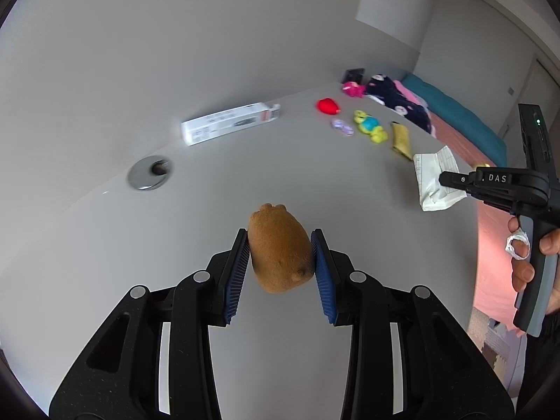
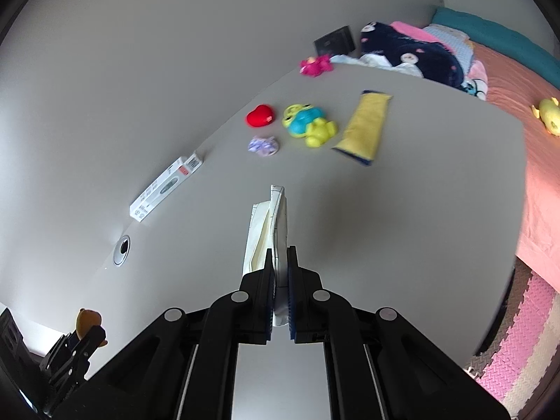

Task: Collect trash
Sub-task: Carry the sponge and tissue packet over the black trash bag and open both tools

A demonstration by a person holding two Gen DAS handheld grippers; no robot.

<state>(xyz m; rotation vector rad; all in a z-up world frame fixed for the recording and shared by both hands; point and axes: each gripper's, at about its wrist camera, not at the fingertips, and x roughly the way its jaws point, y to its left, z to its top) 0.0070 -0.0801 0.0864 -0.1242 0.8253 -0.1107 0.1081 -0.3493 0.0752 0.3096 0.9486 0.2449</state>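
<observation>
Trash already fills both our grippers, the right gripper (image 2: 280,281) clamped on a white paper packet (image 2: 267,231) whose long axis runs straight ahead toward the yellow wrapper (image 2: 364,126), the left gripper (image 1: 280,262) pinching a brown sponge toy (image 1: 280,248) well short of that wrapper.

"DAS" stands on the right tool (image 1: 446,179).

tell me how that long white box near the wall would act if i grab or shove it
The long white box looks like thin printed carton, so it is probably light and would slide on the smooth grey table. Its end flap looks open, so it may crush under a hard pinch. Lying flat, it seems unlikely to roll or tip.
</observation>
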